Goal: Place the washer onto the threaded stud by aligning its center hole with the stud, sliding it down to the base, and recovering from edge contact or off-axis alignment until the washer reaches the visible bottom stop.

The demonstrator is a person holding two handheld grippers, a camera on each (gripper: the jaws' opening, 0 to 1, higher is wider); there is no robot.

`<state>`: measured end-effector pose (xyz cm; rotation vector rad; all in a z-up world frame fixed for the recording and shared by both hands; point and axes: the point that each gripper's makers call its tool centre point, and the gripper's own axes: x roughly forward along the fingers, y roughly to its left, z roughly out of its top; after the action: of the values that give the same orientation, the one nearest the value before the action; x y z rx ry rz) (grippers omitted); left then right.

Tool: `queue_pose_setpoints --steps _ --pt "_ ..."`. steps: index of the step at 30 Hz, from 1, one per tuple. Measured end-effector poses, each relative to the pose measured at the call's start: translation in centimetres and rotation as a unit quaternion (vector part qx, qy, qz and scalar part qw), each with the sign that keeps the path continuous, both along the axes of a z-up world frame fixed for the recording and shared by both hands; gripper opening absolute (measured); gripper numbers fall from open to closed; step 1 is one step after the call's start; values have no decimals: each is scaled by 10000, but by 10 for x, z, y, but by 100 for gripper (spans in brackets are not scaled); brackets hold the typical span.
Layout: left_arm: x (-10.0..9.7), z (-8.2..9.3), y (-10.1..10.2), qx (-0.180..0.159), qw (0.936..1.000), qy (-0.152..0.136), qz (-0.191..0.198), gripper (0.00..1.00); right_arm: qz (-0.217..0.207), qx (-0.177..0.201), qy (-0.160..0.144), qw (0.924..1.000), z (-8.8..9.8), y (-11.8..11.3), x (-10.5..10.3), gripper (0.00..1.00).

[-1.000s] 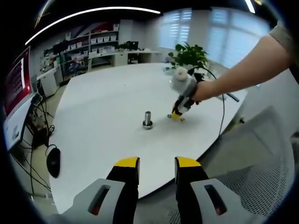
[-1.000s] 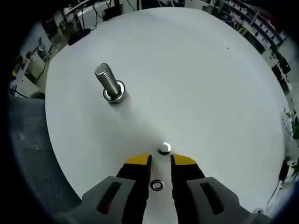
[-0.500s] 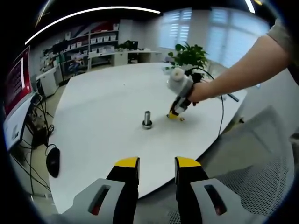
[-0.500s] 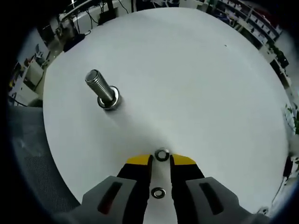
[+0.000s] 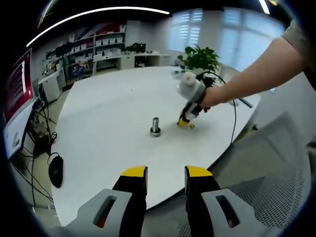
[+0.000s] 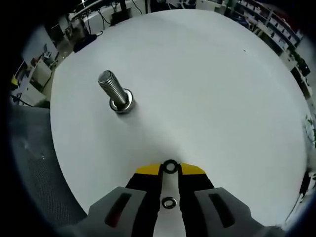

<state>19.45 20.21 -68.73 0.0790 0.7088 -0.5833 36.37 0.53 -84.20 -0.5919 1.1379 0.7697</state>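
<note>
A threaded steel stud [image 6: 116,92] stands upright on its round base on the white table [image 6: 207,89], far left of my right gripper [image 6: 170,169]. The gripper's yellow-tipped jaws are shut on a small washer [image 6: 170,166] at their tips, low over the table. A second washer [image 6: 169,202] lies on the table further back between the jaws. In the left gripper view the stud [image 5: 155,126] stands mid-table, and the right gripper [image 5: 186,118], held by a person's arm, is just right of it. My left gripper [image 5: 166,173] hangs open and empty off the table's near edge.
A black mouse [image 5: 56,171] and cables lie at the table's left end. A grey mesh chair [image 5: 269,187] stands near the right edge. A potted plant [image 5: 200,58] sits at the far side, and a screen [image 5: 17,96] stands at the left.
The right gripper's jaws have moved forward around the washer and closed on it. The left gripper has stayed still and open.
</note>
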Motion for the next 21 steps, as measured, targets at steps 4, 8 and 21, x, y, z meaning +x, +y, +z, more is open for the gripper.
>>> queue_pose_setpoints --steps 4,8,21 --pt "0 0 -1 -8 10000 -8 -8 28 213 -41 39 9998 0 -5 -10 15" --pt "0 1 -1 -5 10000 -12 -16 28 332 -28 63 9994 0 -11 -17 15" --pt "-1 0 -2 11 10000 -3 -57 28 400 -67 373 9985 0 -17 -29 20"
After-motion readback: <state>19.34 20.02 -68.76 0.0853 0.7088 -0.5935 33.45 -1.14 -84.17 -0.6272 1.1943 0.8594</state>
